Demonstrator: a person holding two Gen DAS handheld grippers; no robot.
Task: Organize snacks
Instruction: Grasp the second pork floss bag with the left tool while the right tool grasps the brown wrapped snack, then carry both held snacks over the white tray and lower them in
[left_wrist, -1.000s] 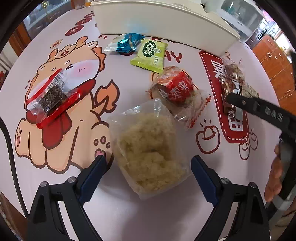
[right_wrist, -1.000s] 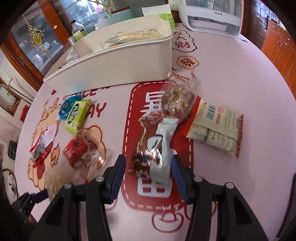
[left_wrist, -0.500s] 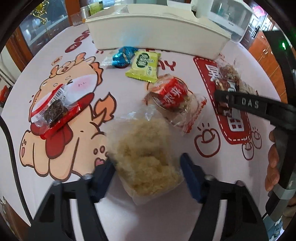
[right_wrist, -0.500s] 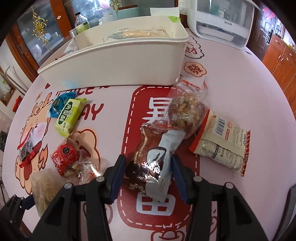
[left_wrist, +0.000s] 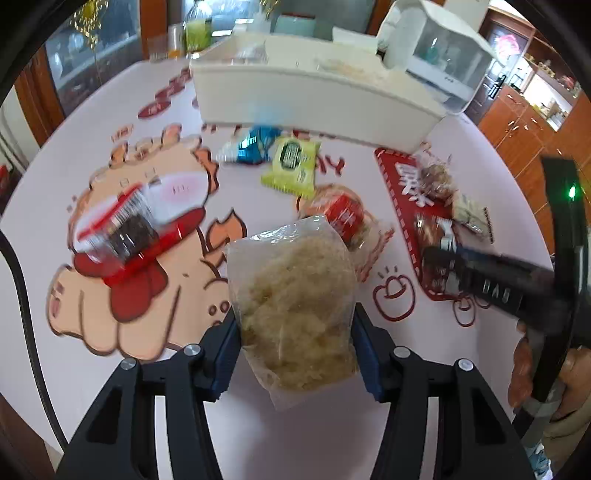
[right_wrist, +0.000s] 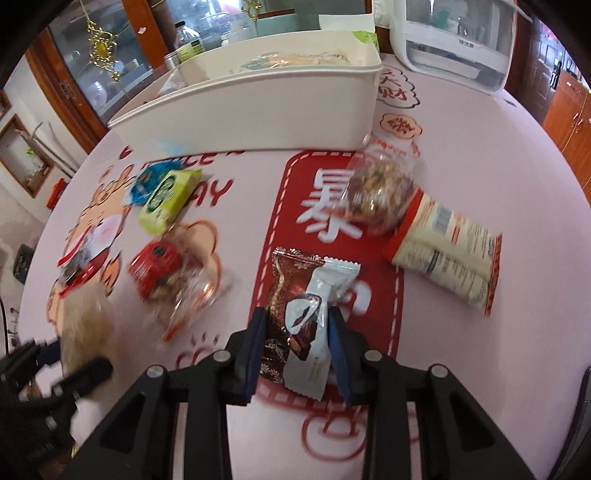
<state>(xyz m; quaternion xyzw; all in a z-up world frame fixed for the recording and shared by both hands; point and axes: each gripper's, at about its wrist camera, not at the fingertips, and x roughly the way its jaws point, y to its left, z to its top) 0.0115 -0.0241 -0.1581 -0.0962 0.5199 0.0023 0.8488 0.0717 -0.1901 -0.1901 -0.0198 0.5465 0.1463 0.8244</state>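
Risk: the clear bag of pale shredded snack (left_wrist: 295, 306) is pinched low by the left gripper (left_wrist: 295, 354), closed on its soft sides, and slippage of the slick film is judged likely. A brown foil packet (right_wrist: 284, 314) and a white sachet (right_wrist: 317, 328) are clamped together by the right gripper (right_wrist: 295, 350); one may be shed. A smooth, rigid white bin (right_wrist: 258, 107) is set beyond on the pink tablecloth (right_wrist: 498, 147).

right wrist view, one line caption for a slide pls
Right gripper clamps a brown-and-white snack packet, white bin beyond.
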